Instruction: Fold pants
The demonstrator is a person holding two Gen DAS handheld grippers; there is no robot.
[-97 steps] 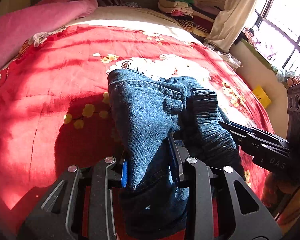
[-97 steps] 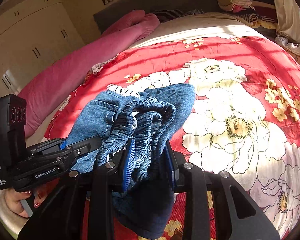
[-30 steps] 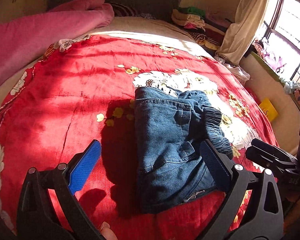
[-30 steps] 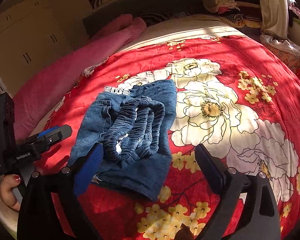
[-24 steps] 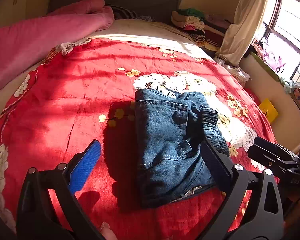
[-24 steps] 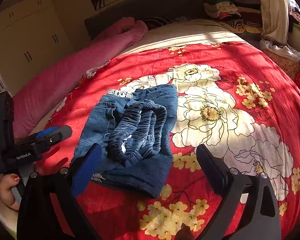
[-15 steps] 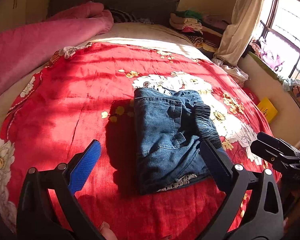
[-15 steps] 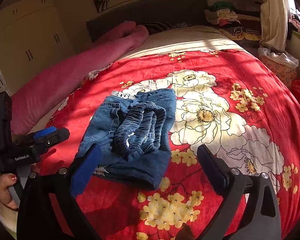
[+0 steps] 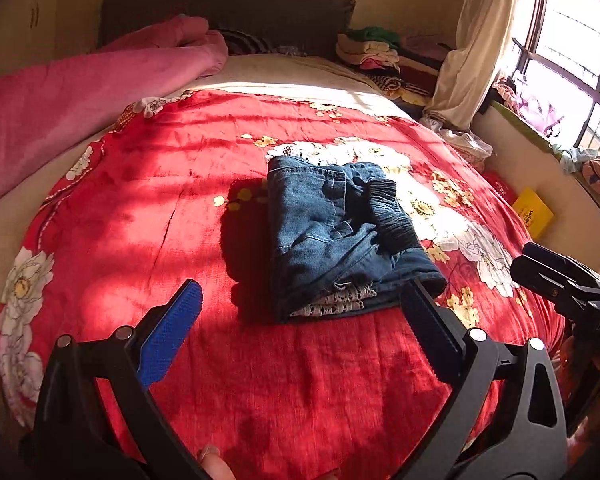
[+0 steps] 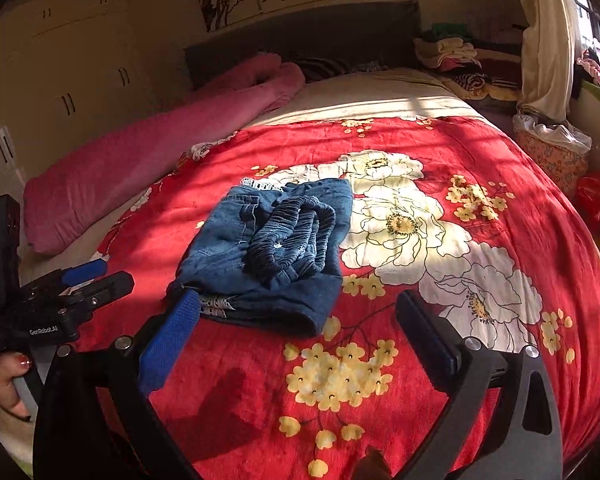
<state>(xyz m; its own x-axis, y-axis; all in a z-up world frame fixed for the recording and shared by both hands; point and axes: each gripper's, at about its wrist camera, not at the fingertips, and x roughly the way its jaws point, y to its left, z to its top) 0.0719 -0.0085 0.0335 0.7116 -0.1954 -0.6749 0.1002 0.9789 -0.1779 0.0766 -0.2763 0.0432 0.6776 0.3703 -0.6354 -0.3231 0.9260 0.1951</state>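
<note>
The blue denim pants lie folded into a compact stack on the red flowered bedspread, elastic waistband on top and a strip of white lace at the near edge. My left gripper hangs open just short of the stack, holding nothing. In the right wrist view the same pants rest ahead and to the left, with my right gripper open and clear of the cloth. The left gripper also shows at that view's left edge, and the right gripper at the left wrist view's right edge.
A rolled pink blanket lies along the left side of the bed. Stacked folded clothes sit by the dark headboard. A curtain and window are on the right; a yellow box lies beside the bed.
Both grippers, earlier shut on the pants, have let go and opened. Over the last second they have drawn back toward me while the folded pants stay on the bedspread.
</note>
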